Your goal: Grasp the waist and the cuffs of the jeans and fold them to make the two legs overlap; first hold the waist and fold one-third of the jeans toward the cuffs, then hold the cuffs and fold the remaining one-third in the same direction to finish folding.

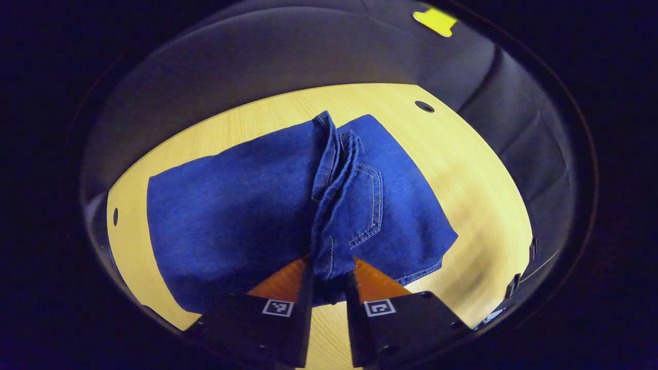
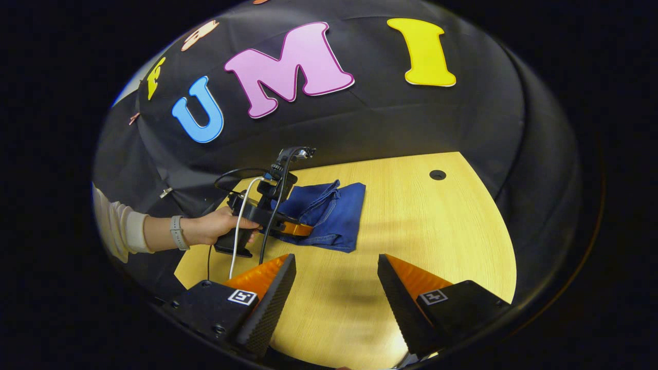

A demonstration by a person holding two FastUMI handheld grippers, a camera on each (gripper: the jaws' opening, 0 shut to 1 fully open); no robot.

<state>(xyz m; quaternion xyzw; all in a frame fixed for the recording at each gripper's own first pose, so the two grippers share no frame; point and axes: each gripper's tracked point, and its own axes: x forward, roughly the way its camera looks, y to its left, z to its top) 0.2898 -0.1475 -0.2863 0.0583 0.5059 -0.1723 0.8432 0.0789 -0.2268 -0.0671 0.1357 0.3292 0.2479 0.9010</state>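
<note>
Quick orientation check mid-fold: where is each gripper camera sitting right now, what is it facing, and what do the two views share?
Left gripper view: rides the left gripper, close above the table, facing the folded jeans; its own fingers pinch a denim ridge.
Right gripper view: rides the right gripper, held back and open, facing across the table toward the booth wall; a hand and sleeve show.
Shared: jeans, table, left gripper.

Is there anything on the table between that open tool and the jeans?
Nothing visible. Bare table lies between the open right tool and the jeans. The left tool pinches a bunched fold at their near edge.
</note>
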